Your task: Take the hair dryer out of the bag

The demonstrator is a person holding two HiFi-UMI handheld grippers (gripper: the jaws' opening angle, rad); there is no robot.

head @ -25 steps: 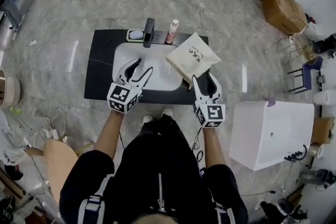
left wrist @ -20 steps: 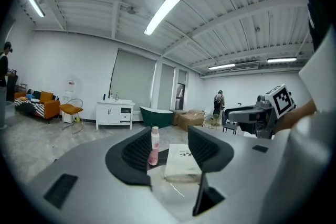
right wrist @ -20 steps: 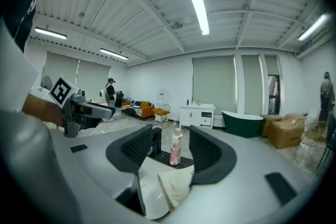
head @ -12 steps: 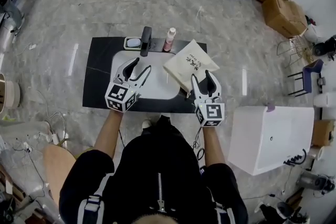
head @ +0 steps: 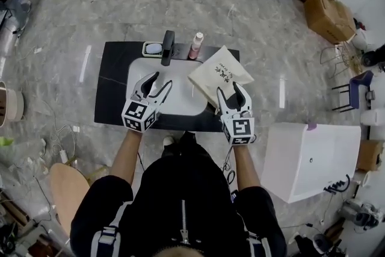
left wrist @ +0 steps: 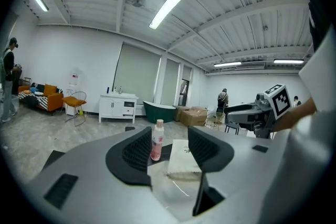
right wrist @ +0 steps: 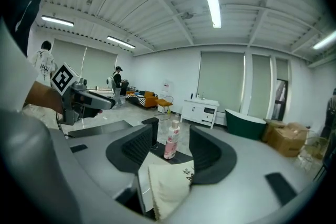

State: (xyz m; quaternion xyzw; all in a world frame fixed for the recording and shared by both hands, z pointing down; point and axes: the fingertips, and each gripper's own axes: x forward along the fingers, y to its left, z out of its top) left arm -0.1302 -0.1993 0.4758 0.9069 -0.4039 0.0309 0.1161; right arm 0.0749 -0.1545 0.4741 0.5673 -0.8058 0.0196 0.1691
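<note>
Cream printed cloth bag [head: 220, 72] lies on the black counter [head: 111, 90], its near corner just ahead of the right gripper [head: 228, 93], jaws gaping and empty. The left gripper [head: 160, 82], equally open and empty, hovers farther off over the white basin [head: 180, 94]. Hair dryer unseen.

Head view looks steeply down from overhead; both gripper views, low, face twelve o'clock, sharing bottle [left wrist: 156, 140] and bag [right wrist: 168, 186].

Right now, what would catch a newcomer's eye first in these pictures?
A cream bag with black print lies on the black counter, right of the white sink. The left gripper and right gripper hover over the front edge, both open. A pink bottle stands behind the sink.
</note>
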